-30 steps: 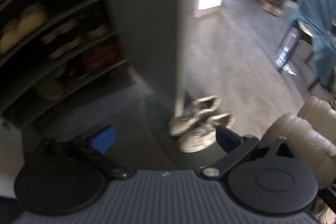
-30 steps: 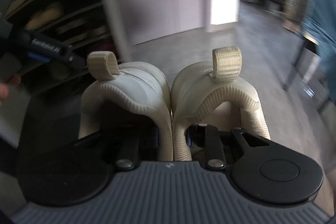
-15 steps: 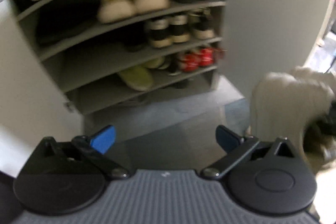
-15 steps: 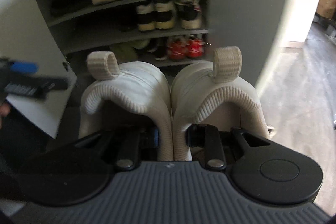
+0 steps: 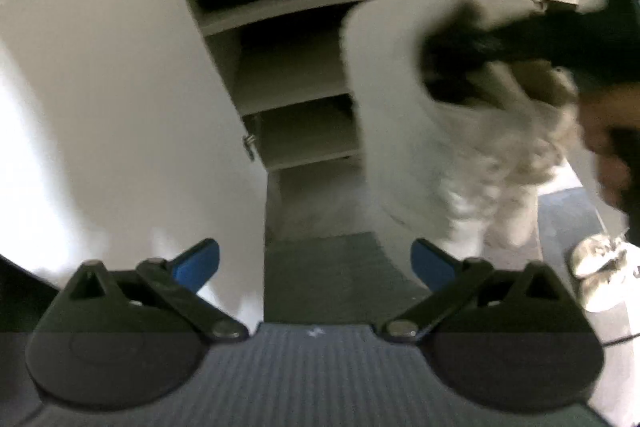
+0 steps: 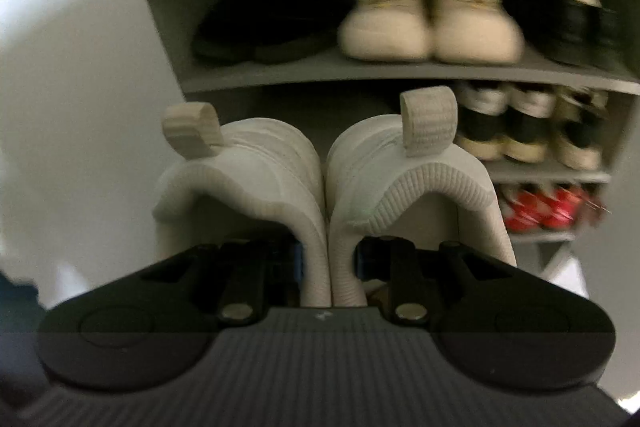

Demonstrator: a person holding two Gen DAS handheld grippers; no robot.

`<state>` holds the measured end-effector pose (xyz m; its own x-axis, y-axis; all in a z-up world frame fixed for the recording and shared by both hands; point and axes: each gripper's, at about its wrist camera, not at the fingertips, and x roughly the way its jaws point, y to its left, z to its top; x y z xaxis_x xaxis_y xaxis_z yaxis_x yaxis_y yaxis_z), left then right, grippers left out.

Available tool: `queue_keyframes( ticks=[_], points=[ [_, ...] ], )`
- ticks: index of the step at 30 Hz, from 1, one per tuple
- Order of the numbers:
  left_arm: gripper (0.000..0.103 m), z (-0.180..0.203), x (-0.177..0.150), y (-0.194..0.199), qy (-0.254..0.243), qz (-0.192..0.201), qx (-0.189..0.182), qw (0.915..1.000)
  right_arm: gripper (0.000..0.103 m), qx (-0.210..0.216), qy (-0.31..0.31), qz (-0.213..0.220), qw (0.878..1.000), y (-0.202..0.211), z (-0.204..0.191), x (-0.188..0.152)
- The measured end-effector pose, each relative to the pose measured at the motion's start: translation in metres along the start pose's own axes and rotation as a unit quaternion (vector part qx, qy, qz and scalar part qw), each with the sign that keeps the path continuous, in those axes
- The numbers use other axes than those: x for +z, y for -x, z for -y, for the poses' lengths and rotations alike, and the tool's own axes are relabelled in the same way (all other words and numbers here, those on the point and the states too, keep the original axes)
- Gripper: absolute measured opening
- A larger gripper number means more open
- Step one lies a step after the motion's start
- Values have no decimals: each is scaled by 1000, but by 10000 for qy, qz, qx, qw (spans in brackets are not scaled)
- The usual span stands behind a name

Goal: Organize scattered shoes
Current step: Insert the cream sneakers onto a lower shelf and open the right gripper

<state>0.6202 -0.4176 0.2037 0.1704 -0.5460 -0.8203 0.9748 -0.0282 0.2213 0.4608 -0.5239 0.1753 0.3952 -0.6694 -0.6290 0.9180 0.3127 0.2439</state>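
My right gripper (image 6: pixel 327 259) is shut on a pair of cream sneakers (image 6: pixel 280 179), pinching their two inner collar walls together; both heel loops stick up. The pair hangs in front of the grey shoe cabinet (image 6: pixel 360 71), level with a bare stretch of shelf. In the left wrist view the same cream sneakers (image 5: pixel 460 131) show blurred at the right, in front of the grey shoe cabinet (image 5: pixel 304 123). My left gripper (image 5: pixel 316 265) is open with nothing between its blue pads. A second pair of pale laced sneakers (image 5: pixel 604 267) lies on the floor at the right edge.
The shelves hold cream shoes (image 6: pixel 432 23), black slippers (image 6: pixel 260 31), black-and-white sneakers (image 6: pixel 524 123) and red shoes (image 6: pixel 544 207). The white cabinet door (image 5: pixel 112 99) stands open on the left. Grey carpet (image 5: pixel 332 275) lies under the left gripper.
Both grippers swung from the room's floor toward the cabinet and came close to its shelves. The cream pair stayed clamped in the right gripper. The left gripper stayed open.
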Motion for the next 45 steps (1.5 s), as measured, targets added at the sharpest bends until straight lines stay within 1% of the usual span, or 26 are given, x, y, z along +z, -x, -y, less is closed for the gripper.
queue_keyframes(
  ticks=[2, 5, 9, 11, 14, 16, 17, 20, 22, 24, 28, 30, 33, 35, 37, 42, 45],
  points=[
    [103, -2, 1, -15, 117, -40, 43, 9999, 27, 90, -13, -36, 10000, -20, -5, 8],
    [103, -5, -2, -38, 298, -29, 142, 9995, 27, 292, 4, -96, 9995, -77, -18, 24],
    [103, -14, -9, -71, 506, -76, 245, 9984, 27, 326, 127, -48, 9994, -131, -31, 31],
    [103, -18, -16, -89, 595, -119, 207, 9979, 27, 224, 144, 6, 9996, -161, -41, 35],
    [103, -22, -29, -117, 546, -83, 161, 9983, 27, 88, 143, 103, 9998, -190, -49, 39],
    [103, -22, -40, -130, 618, -124, 166, 9979, 27, -6, 141, 175, 9997, -205, -54, 40],
    [103, -21, -46, -136, 675, -158, 175, 9974, 27, -99, 45, 246, 9996, -216, -57, 43],
    [102, -12, -71, -170, 670, -473, 199, 9964, 27, -257, -78, 388, 9989, -234, -61, 50],
    [102, -4, -78, -187, 647, -558, 220, 9961, 27, -380, -108, 451, 9982, -244, -66, 54],
    [102, 1, -80, -202, 732, -639, 213, 9950, 27, -531, -119, 522, 9972, -253, -72, 58],
    [102, 13, -70, -232, 925, -593, 235, 9937, 28, -818, -108, 652, 9945, -269, -83, 60],
    [102, 15, -66, -242, 1012, -507, 258, 9932, 28, -953, -31, 825, 9920, -278, -87, 60],
    [102, 16, -59, -257, 1117, -365, 294, 9926, 28, -976, 109, 1028, 9898, -288, -87, 61],
    [102, 17, -48, -274, 1165, -224, 327, 9924, 28, -964, 157, 1115, 9890, -295, -84, 63],
    [102, 17, -35, -287, 1194, -41, 353, 9922, 28, -957, 187, 1145, 9886, -301, -82, 66],
    [102, 18, -18, -304, 1035, 204, 365, 9938, 29, -1000, 260, 1110, 9884, -313, -79, 72],
    [102, 19, -7, -312, 935, 379, 344, 9943, 31, -1040, 277, 941, 9897, -320, -78, 80]
  ],
)
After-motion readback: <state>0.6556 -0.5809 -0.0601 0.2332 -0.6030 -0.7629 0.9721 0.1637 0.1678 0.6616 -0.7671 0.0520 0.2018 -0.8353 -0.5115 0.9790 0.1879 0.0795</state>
